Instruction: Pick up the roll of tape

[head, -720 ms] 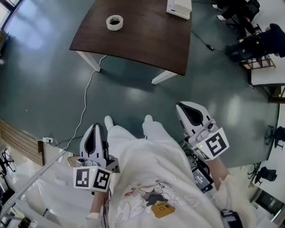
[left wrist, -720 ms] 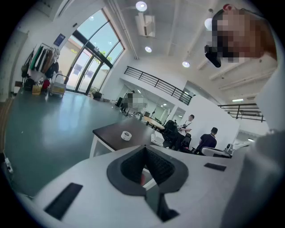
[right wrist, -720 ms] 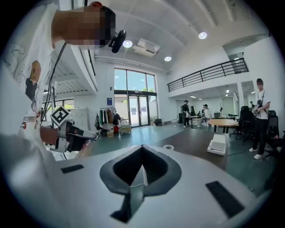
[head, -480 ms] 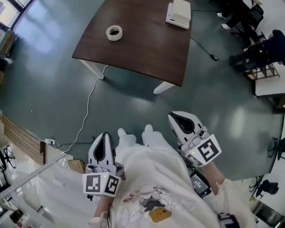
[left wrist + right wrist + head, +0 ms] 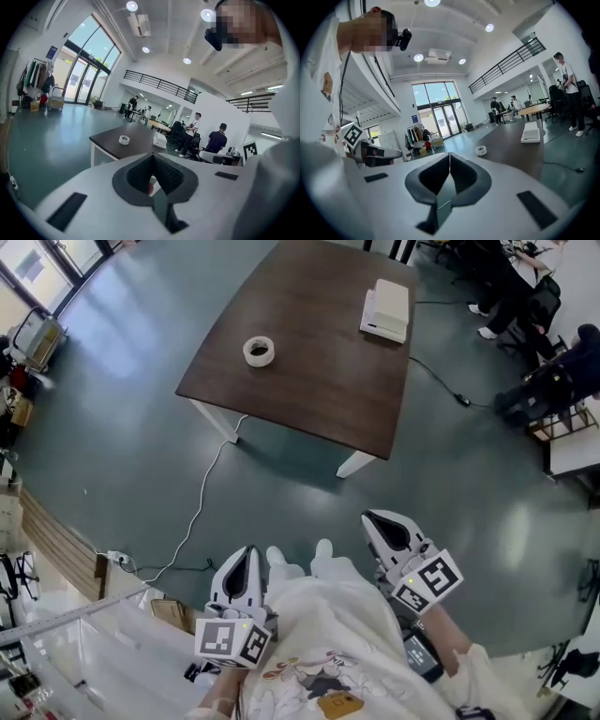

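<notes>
Upper middle of the head view, a bit left of centre, is where the roll of tape (image 5: 259, 351) sits. It's lying flat on the dark brown table (image 5: 319, 371) with its hole facing straight up, so its axis is vertical. Being round, it has no real long side across the tabletop. It's on the left part of the table, not far from the left edge, with bare wood all around it. The left gripper view has it as a small white ring (image 5: 124, 139) out ahead, and the right gripper view shows it too (image 5: 481, 150), left of the box.

The only other thing on the table is a white box (image 5: 386, 311), toward the upper right end, well apart from the tape.

The table has white legs and stands on a glossy grey-green floor (image 5: 122, 418). A white cable (image 5: 202, 493) trails from under the table down toward the lower left. There are glass doors (image 5: 37, 263) in the upper left corner and people (image 5: 525, 277) at desks in the upper right.

Both grippers are way down at the bottom of the frame, well apart from the table. The left gripper (image 5: 247, 554) has its jaws clenched together on nothing, and the right gripper (image 5: 373, 521) likewise.
</notes>
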`<action>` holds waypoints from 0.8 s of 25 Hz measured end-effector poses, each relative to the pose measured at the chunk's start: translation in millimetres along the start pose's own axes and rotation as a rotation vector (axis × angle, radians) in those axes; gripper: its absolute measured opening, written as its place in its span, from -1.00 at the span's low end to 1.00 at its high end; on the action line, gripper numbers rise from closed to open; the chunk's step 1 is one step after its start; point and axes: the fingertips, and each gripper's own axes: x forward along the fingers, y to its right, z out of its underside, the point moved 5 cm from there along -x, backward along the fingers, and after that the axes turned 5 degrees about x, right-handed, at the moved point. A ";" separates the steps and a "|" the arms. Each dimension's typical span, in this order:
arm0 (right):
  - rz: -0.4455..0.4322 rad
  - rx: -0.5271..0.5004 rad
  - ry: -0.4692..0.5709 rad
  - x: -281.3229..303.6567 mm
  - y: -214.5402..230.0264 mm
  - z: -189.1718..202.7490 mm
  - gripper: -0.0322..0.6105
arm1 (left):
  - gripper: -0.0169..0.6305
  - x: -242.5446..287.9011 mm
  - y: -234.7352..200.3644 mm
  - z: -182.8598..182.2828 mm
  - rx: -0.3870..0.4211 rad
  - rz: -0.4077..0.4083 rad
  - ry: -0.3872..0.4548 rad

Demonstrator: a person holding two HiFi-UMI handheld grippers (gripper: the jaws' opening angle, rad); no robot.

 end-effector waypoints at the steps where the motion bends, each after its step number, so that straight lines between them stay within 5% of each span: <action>1: 0.005 -0.015 -0.003 -2.8 0.7 1.8 -0.88 | -0.93 -0.8 1.9 1.7 0.004 -0.002 0.000; 13: -0.077 -0.036 -0.085 -9.7 24.0 10.6 -0.88 | -0.93 6.1 22.9 11.1 -0.024 -0.093 0.018; 20: -0.111 -0.022 -0.123 51.4 34.1 7.2 -0.88 | -0.93 30.2 -17.1 6.5 -0.071 -0.132 0.003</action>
